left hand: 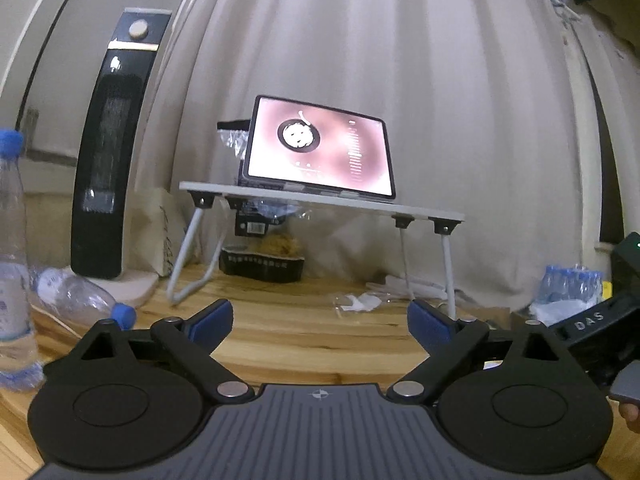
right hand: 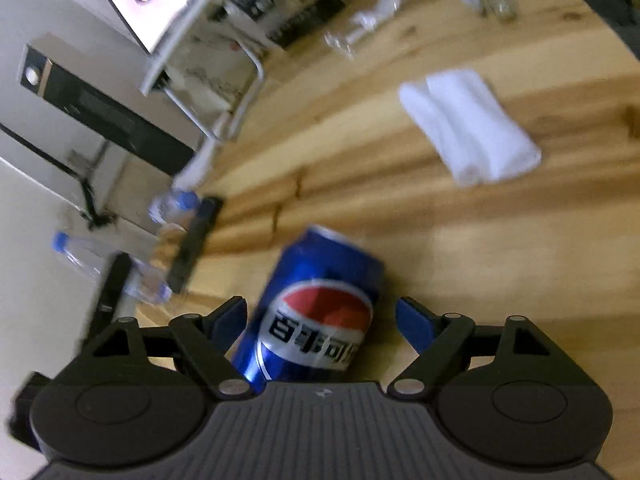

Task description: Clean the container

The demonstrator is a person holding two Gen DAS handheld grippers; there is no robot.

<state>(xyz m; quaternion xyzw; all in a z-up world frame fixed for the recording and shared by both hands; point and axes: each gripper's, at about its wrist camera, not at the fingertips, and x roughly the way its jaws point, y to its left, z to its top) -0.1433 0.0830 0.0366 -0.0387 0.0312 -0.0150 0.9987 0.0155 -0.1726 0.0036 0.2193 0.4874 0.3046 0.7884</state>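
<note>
The blue aluminium cola can (right hand: 316, 312) stands on the wooden counter (right hand: 500, 260) between the spread fingers of the right tool (right hand: 320, 320), ungripped. The folded white cloth (right hand: 468, 126) lies well apart. The left tool (left hand: 320, 320) is released, holding nothing. Risk: off-centre closing tips the can.

Pale wooden tabletop (right hand: 500, 240) under a blue can (right hand: 316, 304), rolled white towel (right hand: 468, 124), folding laptop stand (left hand: 320, 200), water bottles (left hand: 80, 296).

Pepsi logo on can (right hand: 320, 312), "DAS" on black device (left hand: 592, 326)
</note>
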